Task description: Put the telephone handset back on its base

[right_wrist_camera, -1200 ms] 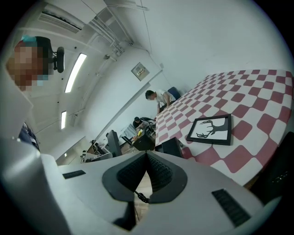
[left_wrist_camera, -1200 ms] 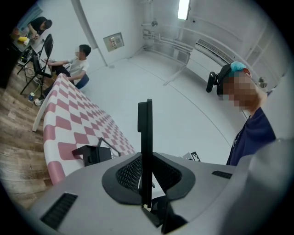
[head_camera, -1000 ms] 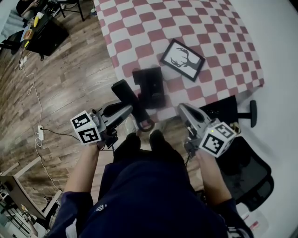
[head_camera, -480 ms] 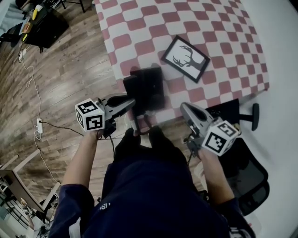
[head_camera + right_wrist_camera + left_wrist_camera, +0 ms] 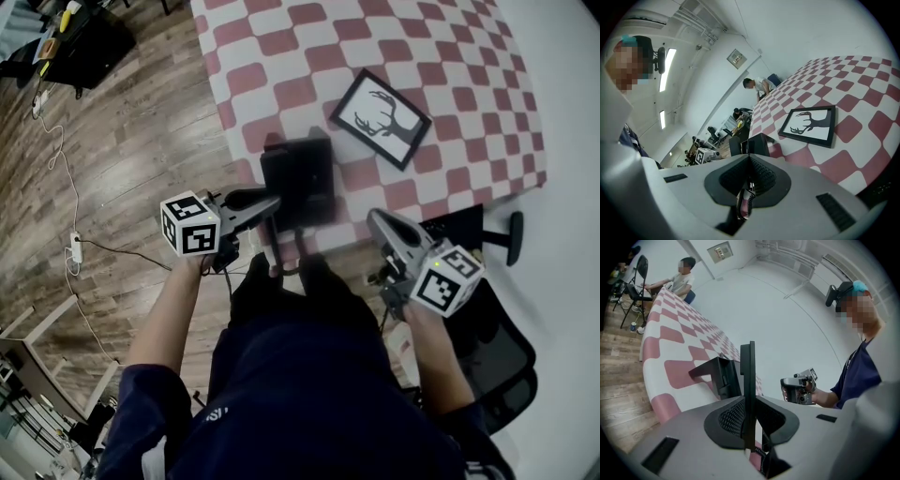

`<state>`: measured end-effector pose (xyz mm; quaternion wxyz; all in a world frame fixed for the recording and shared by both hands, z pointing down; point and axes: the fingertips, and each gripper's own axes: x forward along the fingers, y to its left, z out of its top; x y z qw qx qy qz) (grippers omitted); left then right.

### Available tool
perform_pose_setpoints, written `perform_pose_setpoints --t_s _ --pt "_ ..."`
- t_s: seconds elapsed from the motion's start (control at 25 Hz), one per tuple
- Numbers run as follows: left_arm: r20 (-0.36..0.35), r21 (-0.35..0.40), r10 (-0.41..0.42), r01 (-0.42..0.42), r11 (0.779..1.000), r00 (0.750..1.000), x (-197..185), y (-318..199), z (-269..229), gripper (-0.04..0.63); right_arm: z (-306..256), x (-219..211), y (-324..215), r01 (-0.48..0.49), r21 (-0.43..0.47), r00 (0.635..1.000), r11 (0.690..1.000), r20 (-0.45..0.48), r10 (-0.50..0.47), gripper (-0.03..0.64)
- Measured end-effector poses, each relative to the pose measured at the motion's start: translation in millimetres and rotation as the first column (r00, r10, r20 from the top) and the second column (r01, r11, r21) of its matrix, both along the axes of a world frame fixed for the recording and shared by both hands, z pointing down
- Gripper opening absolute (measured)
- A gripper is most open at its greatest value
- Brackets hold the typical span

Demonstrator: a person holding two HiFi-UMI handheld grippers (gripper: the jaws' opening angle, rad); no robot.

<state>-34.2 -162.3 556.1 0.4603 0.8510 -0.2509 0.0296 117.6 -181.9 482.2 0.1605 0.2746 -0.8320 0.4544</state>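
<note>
The black telephone base (image 5: 314, 173) sits near the front edge of the red-and-white checked table (image 5: 375, 47); in the left gripper view the base (image 5: 715, 376) stands just ahead on the left. My left gripper (image 5: 270, 203) is shut on the black handset (image 5: 273, 185), which is held at the base's left side. In the left gripper view the handset (image 5: 747, 366) rises edge-on between the pads of the left gripper (image 5: 749, 401). Its coiled cord (image 5: 281, 262) hangs over the table edge. My right gripper (image 5: 373, 218) is right of the base, its jaws together and nothing in them (image 5: 750, 161).
A framed deer picture (image 5: 382, 117) lies on the cloth right of and beyond the base. A black office chair (image 5: 497, 347) stands at my right. Cables and a power strip (image 5: 75, 248) lie on the wooden floor at left. A person (image 5: 682, 277) sits at the table's far end.
My left gripper has carried the handset rightward from off the table's left corner to the base's left side. The right gripper has barely moved.
</note>
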Motion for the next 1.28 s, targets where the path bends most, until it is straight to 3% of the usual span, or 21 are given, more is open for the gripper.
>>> perform_pose_setpoints --t_s 0.28,0.88,1.28 --pt "-0.054 -0.052 -0.009 0.006 0.999 0.999 5.0 -0.9 12.3 0.091 4.0 -0.9 -0.9 0.008 -0.012 1.0 1.0 -0.016 -0.008 0.015" --pt "-0.08 -0.14 -0.017 0.005 0.99 0.997 6.5 -4.6 32.5 0.094 11.3 -1.0 -4.2 0.013 -0.033 1.0 0.999 -0.026 -0.014 0.015" --pt "-0.039 -0.155 -0.015 0.009 0.988 0.999 2.3 -7.5 40.0 0.134 11.2 -10.4 -4.9 0.019 -0.033 1.0 0.999 -0.023 -0.02 0.015"
